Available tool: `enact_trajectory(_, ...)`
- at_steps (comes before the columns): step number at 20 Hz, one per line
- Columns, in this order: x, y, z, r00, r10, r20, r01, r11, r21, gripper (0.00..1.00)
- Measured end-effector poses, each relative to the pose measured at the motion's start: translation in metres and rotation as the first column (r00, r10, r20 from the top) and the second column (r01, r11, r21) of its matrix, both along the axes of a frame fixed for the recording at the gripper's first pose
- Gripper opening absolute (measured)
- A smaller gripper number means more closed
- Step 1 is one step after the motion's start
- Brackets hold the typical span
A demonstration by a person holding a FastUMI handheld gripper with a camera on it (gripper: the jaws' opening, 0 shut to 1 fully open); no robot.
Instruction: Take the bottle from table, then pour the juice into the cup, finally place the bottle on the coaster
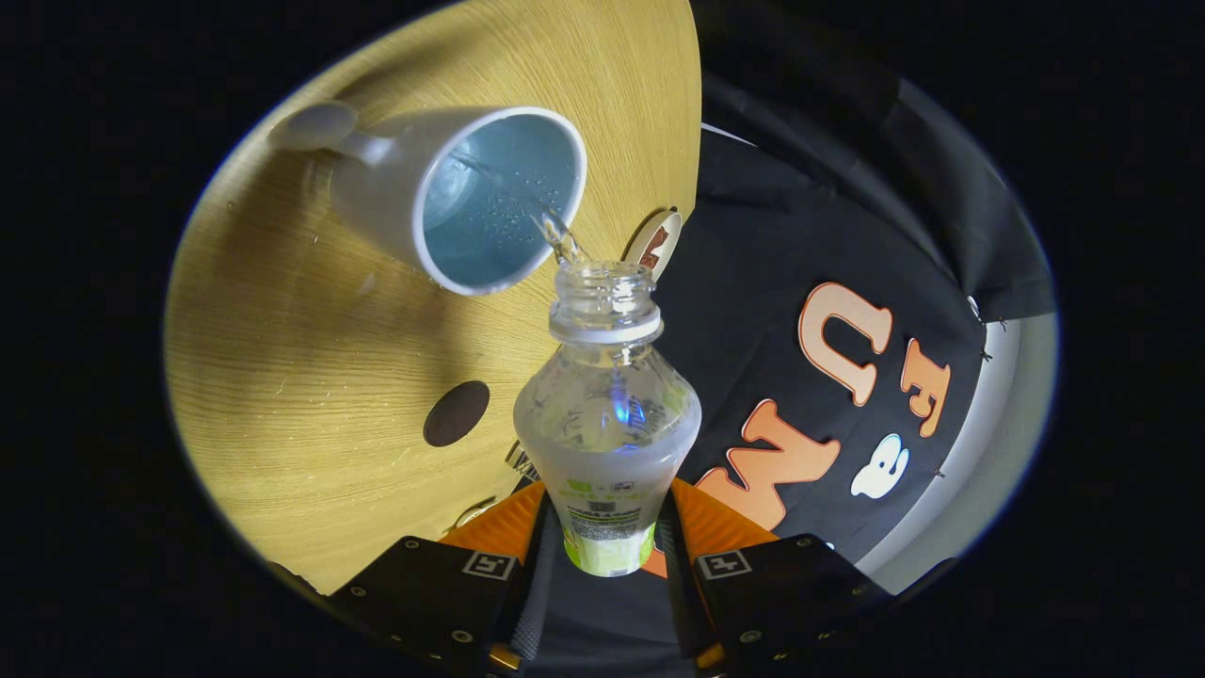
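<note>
The gripper [602,541] clenches a clear plastic bottle [607,414]. Liquid streams from its uncapped mouth into the white mug [442,188] near the tabletop [311,377] edge.

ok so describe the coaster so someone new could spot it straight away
Start at the light wooden table, where the tool holds a clear plastic bottle pouring into a white cup with a blue inside. The coaster is the flat dark brown disc beside the bottle's shoulder, on the cup's side, the table's one dark patch.

Dim booth, bright wooden table [311,377] with soft cup [452,202] shadow; edges curve, sharp focus throughout.
</note>
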State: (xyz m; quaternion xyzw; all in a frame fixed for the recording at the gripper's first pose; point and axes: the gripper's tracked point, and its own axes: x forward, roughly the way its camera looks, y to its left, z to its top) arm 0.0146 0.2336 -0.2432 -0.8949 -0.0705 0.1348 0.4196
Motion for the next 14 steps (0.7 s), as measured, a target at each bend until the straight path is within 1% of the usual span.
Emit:
enact_trajectory(9,0.005,0.009,0.01,1.0,0.026,0.009,-0.026,0.998,-0.06,0.55)
enact_trajectory(14,0.001,0.015,0.013,0.999,0.048,0.014,-0.047,0.995,-0.086,0.55)
